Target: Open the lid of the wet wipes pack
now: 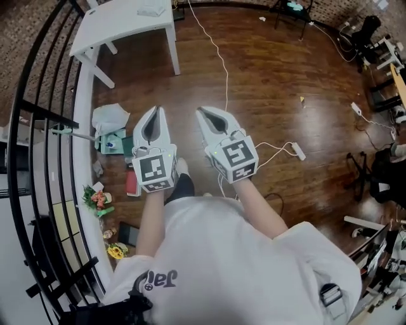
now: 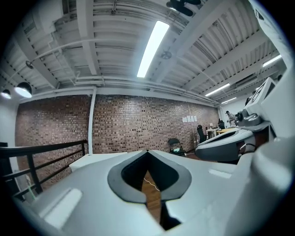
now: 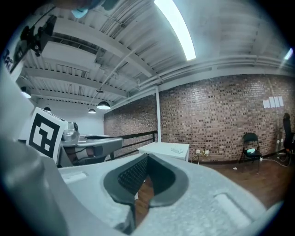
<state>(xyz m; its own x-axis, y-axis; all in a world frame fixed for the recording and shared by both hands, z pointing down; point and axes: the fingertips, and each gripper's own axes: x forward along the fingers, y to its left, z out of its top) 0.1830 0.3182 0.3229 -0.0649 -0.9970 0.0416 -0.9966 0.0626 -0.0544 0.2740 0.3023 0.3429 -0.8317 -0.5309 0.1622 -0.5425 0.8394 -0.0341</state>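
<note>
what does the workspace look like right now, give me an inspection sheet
surface: white table, ahead across the wood floor, not yet reached
job's things: small pale thing on the table; too small to tell if it is the wipes pack
clutter: white bag, teal box and flowers by the railing
grippers: left gripper shut, empty; right gripper shut, empty
cables: white cable across the floor; power strip
surroundings: brick wall, chair
</note>
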